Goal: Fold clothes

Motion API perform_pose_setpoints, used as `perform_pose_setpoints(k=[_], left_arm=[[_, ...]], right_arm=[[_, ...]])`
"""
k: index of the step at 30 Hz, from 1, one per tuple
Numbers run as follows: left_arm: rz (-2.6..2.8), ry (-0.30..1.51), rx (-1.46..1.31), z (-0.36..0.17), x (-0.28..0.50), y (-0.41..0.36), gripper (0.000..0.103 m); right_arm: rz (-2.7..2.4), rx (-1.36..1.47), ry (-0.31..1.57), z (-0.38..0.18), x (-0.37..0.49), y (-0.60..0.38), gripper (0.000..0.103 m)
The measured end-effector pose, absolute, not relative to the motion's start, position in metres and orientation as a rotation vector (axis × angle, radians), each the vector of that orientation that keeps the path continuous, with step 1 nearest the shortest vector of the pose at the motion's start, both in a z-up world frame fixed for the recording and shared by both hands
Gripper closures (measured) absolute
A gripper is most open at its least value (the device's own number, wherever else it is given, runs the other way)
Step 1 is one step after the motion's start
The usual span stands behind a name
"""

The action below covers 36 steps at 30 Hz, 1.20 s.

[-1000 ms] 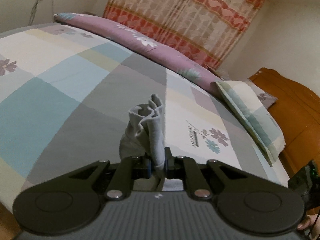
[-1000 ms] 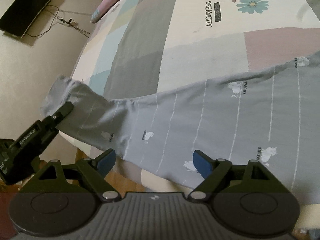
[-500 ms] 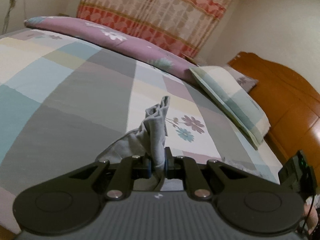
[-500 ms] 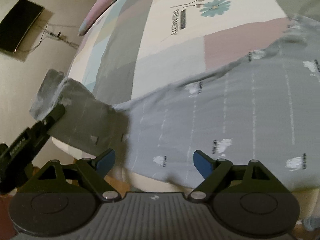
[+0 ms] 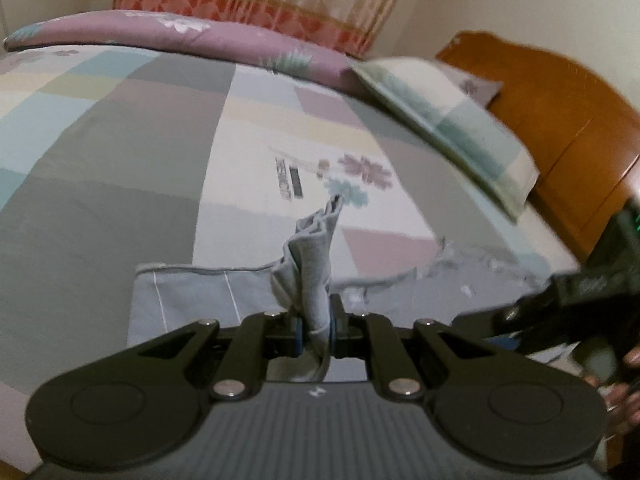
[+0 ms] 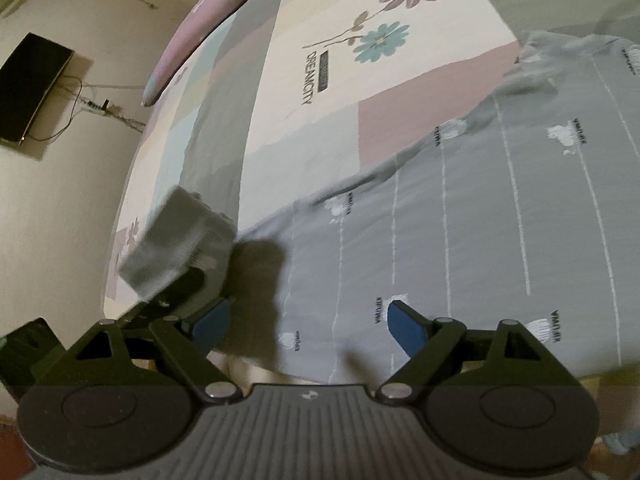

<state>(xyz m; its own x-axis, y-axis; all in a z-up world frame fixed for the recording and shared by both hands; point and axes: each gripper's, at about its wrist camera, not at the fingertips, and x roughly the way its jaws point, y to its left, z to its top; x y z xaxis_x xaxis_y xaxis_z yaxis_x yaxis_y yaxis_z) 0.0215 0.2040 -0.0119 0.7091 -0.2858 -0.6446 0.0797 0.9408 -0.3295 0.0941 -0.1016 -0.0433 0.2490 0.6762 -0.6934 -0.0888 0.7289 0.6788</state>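
Note:
A grey garment [image 6: 460, 216] with thin white stripes and small white prints lies spread on the bed, near its front edge. My left gripper [image 5: 315, 330] is shut on a bunched end of this garment [image 5: 312, 264], which sticks up above the pads. The folded-over part [image 5: 200, 292] lies flat just ahead of it. In the right wrist view the held end [image 6: 176, 244] hangs over the bed's left corner, beside the left gripper. My right gripper [image 6: 308, 322] stands open just above the garment's near edge, its blue pads [image 6: 406, 322] apart from the cloth.
The bed [image 5: 120, 152] has a patchwork sheet with a flower print [image 6: 380, 40]. A purple quilt [image 5: 180, 36] and a pillow [image 5: 448, 120] lie at the far side by a wooden headboard [image 5: 560, 112]. A dark screen [image 6: 28, 88] is on the wall to the left.
My left gripper has carried the bunched end in over the bed towards the right gripper, laying a fold onto the sheet. The right gripper shifted along the garment and stayed open.

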Motion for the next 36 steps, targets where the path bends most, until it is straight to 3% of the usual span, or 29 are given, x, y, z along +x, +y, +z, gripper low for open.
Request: perform_pose_setpoints(k=[8, 10, 15, 23, 25, 28, 30, 36], left_arm=[[-0.196, 0.832, -0.281, -0.041, 0.031, 0.196, 0.091], [-0.207, 0.847, -0.283, -0.044, 0.030, 0.195, 0.087], [-0.255, 0.880, -0.276, -0.040, 0.021, 0.193, 0.064], [-0.235, 0.821, -0.259, -0.022, 0.003, 0.227, 0.053], [-0.213, 0.815, -0.287, -0.029, 0.008, 0.239, 0.053], [-0.195, 0.871, -0.332, -0.053, 0.015, 0.249, 0.053], [-0.193, 0.887, -0.355, -0.064, 0.012, 0.253, 0.052], [-0.192, 0.859, -0.382, -0.053, 0.002, 0.264, 0.052]], right_arm=[[0.538, 0.578, 1.218, -0.046, 0.094, -0.110, 0.014], [0.534, 0.578, 1.220, -0.047, 0.095, -0.110, 0.014], [0.525, 0.562, 1.213, -0.046, 0.097, -0.110, 0.014], [0.575, 0.361, 1.103, -0.032, 0.096, -0.091, 0.016], [0.606, 0.290, 1.067, -0.030, 0.094, -0.080, 0.021], [0.686, 0.227, 1.011, -0.031, 0.092, -0.063, 0.044], [0.733, 0.197, 1.007, -0.036, 0.095, -0.050, 0.066], [0.842, 0.006, 0.987, -0.056, 0.091, 0.001, 0.079]])
